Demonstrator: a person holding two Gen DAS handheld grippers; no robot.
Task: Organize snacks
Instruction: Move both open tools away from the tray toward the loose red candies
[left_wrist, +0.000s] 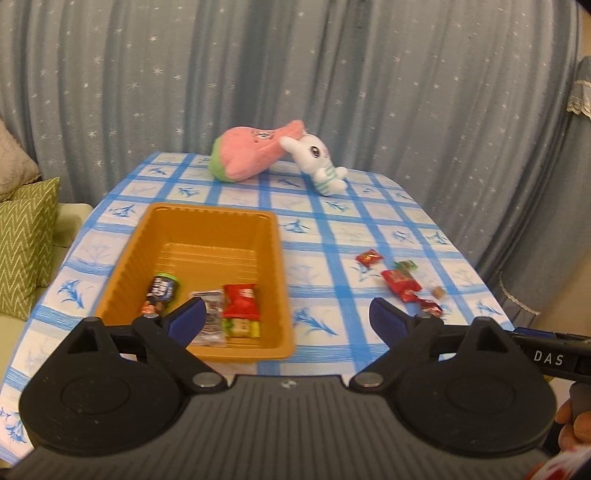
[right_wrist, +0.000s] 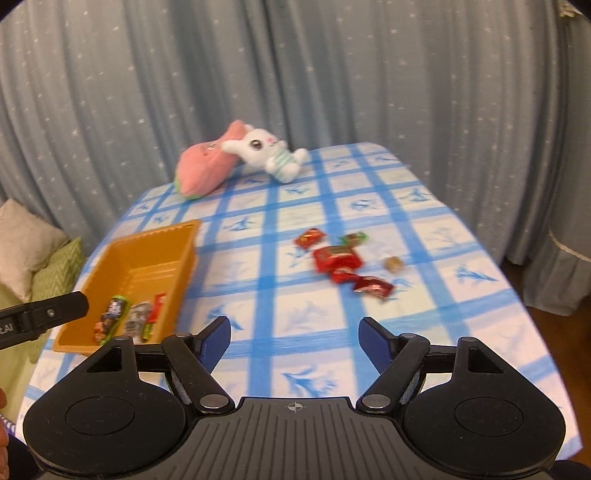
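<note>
An orange tray sits on the blue-checked tablecloth and holds a dark snack can, a clear packet and a red packet. Several loose red snacks lie to its right, with a green-ended one and a small brown sweet. My left gripper hangs open above the tray's near right corner, nothing between its fingers. My right gripper is open over bare cloth, short of the loose snacks.
A pink plush and a white bunny plush lie at the table's far end. A curtain hangs behind. Cushions sit left of the table. A person's hand shows at the lower right.
</note>
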